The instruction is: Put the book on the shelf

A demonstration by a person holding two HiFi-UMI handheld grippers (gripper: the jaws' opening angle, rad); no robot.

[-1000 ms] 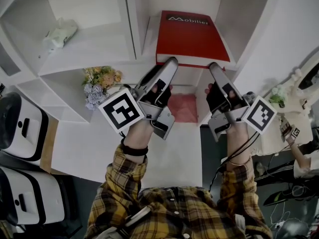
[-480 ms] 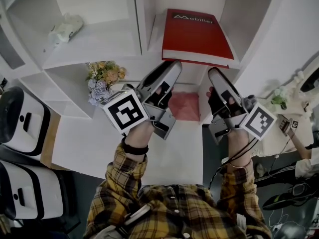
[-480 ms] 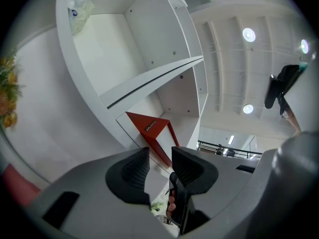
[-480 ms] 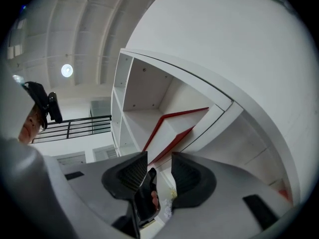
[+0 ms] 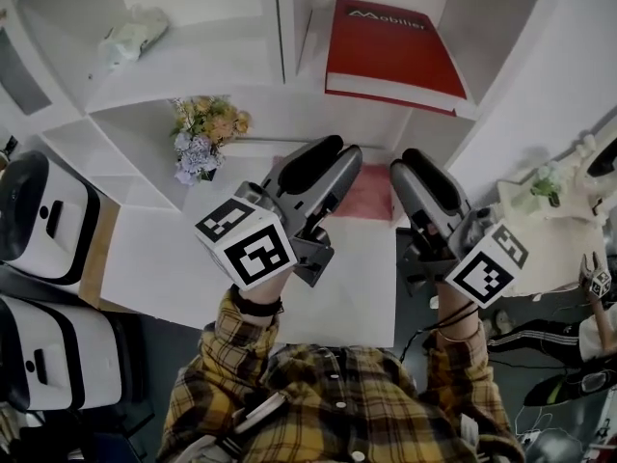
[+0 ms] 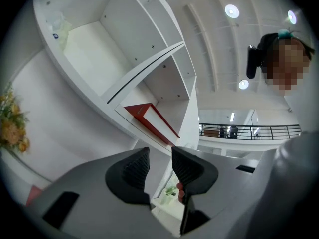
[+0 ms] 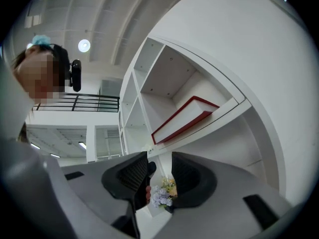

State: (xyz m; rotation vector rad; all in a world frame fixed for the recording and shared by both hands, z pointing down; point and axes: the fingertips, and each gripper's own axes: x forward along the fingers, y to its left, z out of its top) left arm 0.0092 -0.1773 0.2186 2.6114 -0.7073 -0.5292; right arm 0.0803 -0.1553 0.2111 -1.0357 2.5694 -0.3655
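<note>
A white shelf unit (image 5: 212, 70) carries a crumpled white-and-green packet (image 5: 130, 39) in its upper left compartment and a small bunch of yellow and lilac flowers (image 5: 207, 138) 1 level down. The left gripper (image 5: 342, 149) hangs before the shelf, its fingers (image 6: 132, 171) apart with nothing between them. The red hardcover book (image 5: 390, 51) lies flat, cover up, in the upper right compartment, near the front edge of its board. White lettering on the cover reads "Mobilier". The right gripper (image 5: 407, 162) has just been opening its fingers (image 7: 192, 176), which are likewise empty.
</note>
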